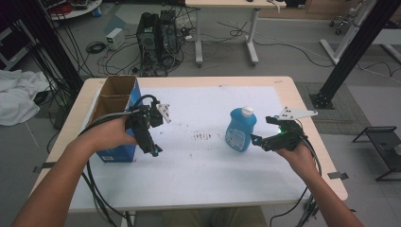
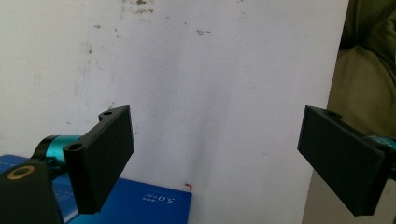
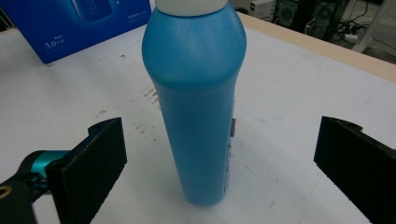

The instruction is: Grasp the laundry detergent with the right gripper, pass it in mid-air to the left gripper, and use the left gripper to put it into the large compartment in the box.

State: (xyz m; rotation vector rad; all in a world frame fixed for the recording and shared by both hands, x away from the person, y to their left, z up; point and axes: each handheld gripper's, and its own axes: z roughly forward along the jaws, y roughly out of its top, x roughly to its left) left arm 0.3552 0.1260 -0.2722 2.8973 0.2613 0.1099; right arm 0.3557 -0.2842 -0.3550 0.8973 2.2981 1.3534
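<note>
one smooth, rounded blue plastic bottle

High view overhead, facing forward; gripper views close; bottle shared.

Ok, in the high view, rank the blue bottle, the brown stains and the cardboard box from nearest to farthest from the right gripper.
1. Blue bottle: upright just left of the right gripper.
2. Brown stains: mid-table, left of the bottle.
3. Cardboard box: far left edge, by the left gripper.
</note>
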